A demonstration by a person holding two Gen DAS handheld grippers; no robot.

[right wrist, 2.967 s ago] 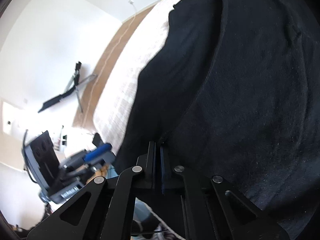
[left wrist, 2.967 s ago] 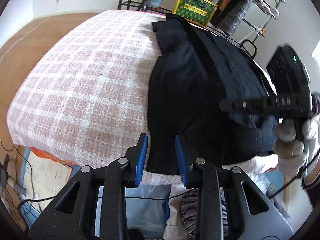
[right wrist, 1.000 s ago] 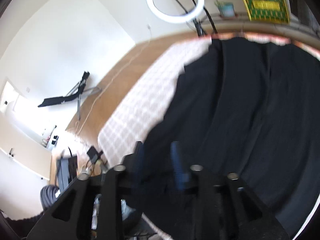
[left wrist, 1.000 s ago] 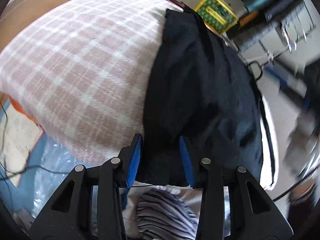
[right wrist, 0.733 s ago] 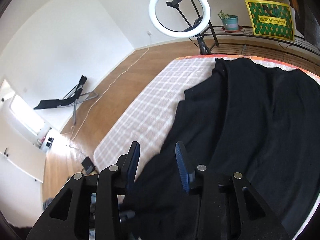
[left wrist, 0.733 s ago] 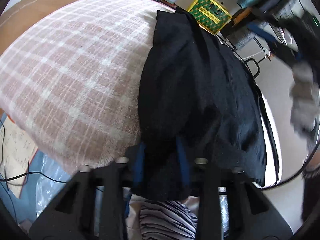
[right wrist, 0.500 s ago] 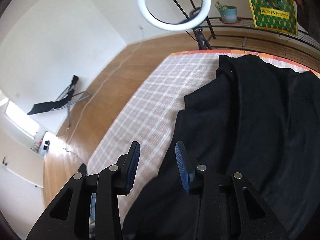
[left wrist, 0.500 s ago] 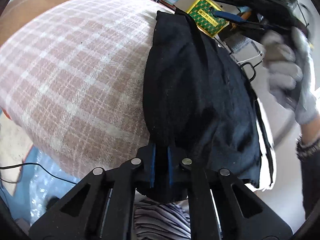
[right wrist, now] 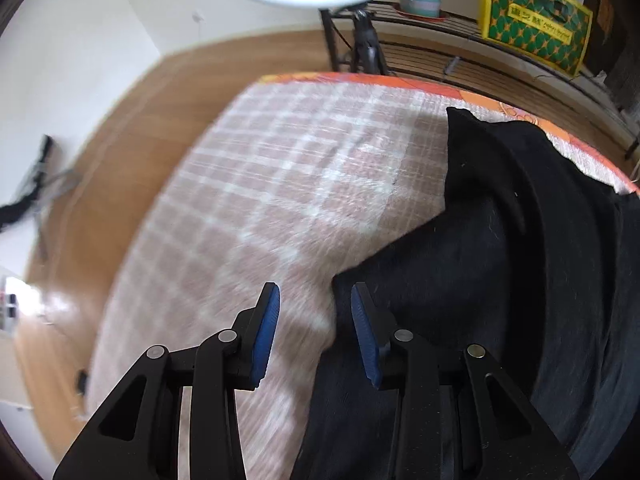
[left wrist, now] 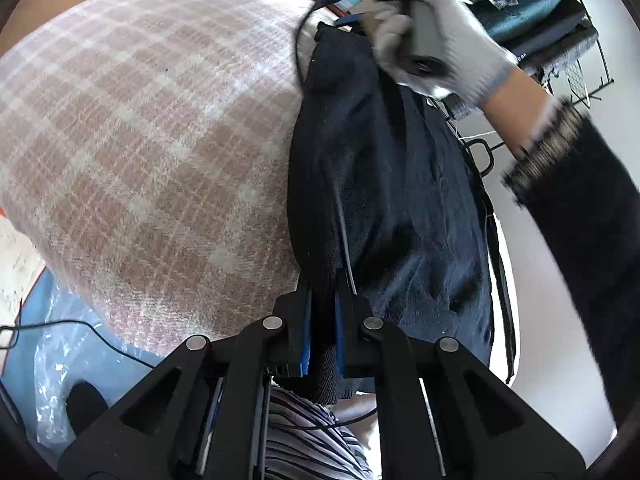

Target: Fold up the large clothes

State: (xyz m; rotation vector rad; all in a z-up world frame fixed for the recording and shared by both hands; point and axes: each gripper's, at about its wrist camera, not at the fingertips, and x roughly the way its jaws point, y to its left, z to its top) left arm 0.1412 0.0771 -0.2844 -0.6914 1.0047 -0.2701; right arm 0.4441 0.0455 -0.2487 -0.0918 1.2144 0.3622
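Clamped now: left claw point(left wrist: 322, 320) pinched on the near hem of the black garment point(left wrist: 384, 184), blue pads almost meeting with a thick fold of knit between them, where a second ago those pads stood apart on either side of that hem. Released and relocated: right claw point(right wrist: 314, 332), pads wide apart and holding nothing, no longer gripping cloth at the near end as three seconds back, now hovering over the garment's left edge where it steps outward onto the pink plaid blanket point(right wrist: 256, 184), far end of the garment close ahead. Visible from the left wrist view too: white-gloved right hand point(left wrist: 432, 36) reaching across and past the garment's far end. Garment itself lying lengthwise along the right side of the blanket, already narrowed into a long strip, near end hanging off the bed edge above a striped cloth point(left wrist: 304, 436). Read as a regrasp nearly complete: one end secured, the other claw about to take an edge or corner toward the far end, probably for carrying one end over the other in a crosswise fold. Worth watching: thick bunched knit in the left claw, liable to drag the layers out of line when lifted; motion blur in the right wrist view, so exact height above the cloth not clear.
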